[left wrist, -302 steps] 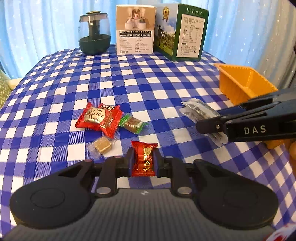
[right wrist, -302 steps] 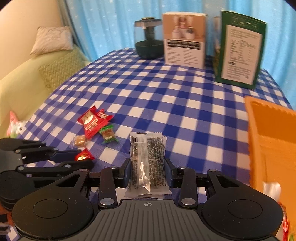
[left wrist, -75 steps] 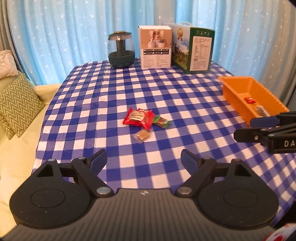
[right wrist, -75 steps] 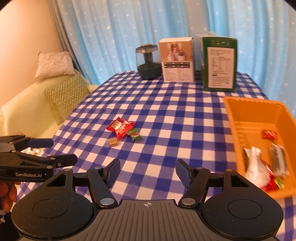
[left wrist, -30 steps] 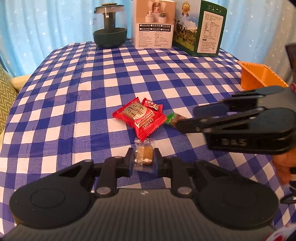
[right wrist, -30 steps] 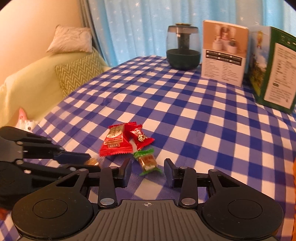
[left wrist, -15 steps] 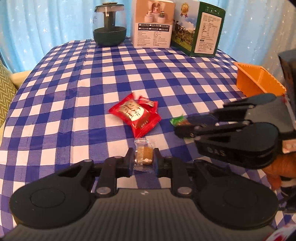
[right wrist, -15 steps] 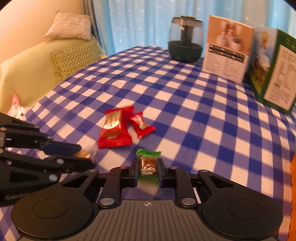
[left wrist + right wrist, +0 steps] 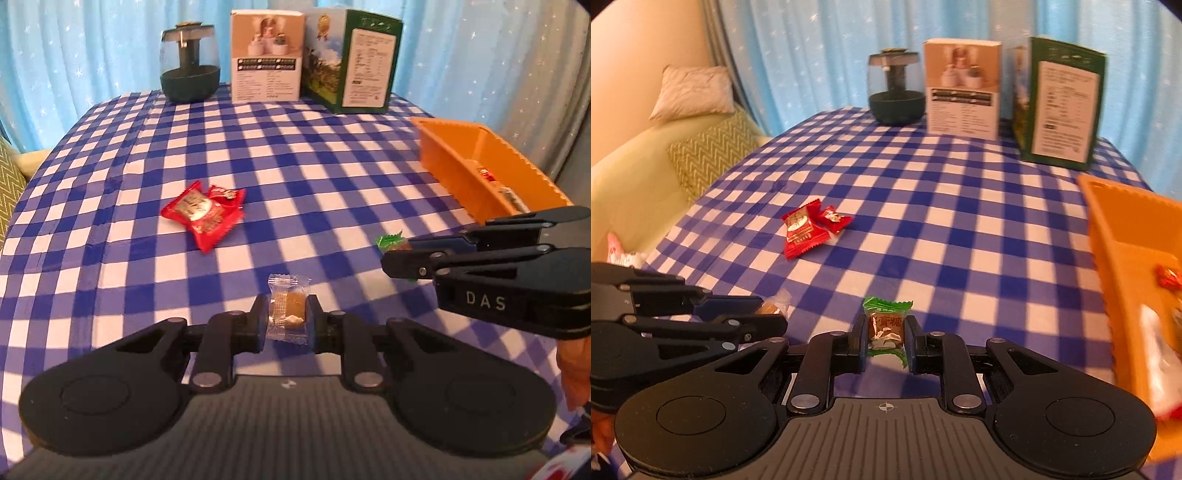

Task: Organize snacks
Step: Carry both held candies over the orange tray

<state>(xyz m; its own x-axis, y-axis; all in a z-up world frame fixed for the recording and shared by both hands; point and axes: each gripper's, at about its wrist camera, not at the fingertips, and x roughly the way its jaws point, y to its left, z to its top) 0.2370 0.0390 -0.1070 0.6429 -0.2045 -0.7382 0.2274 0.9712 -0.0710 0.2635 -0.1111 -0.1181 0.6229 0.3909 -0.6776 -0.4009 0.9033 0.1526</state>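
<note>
My left gripper (image 9: 287, 317) is shut on a clear-wrapped brown candy (image 9: 288, 308), lifted above the checked cloth. My right gripper (image 9: 885, 338) is shut on a green-wrapped candy (image 9: 886, 326), also off the table. In the left wrist view the right gripper (image 9: 391, 254) reaches in from the right with the green candy (image 9: 391, 242) at its tip. Two red snack packets (image 9: 203, 214) lie together mid-table, seen again as red packets (image 9: 809, 227) in the right wrist view. The orange tray (image 9: 1115, 236) at the right holds several snacks.
At the table's far edge stand a dark green jar (image 9: 189, 64), a white box (image 9: 266, 61) and a green box (image 9: 354, 61). A sofa with cushions (image 9: 709, 151) lies beyond the table's left side. The blue-white checked tablecloth (image 9: 332, 177) covers the table.
Both grippers have risen and drawn away from the red packets toward the tray side, each carrying its candy. The right gripper closed on the green candy during the last second.
</note>
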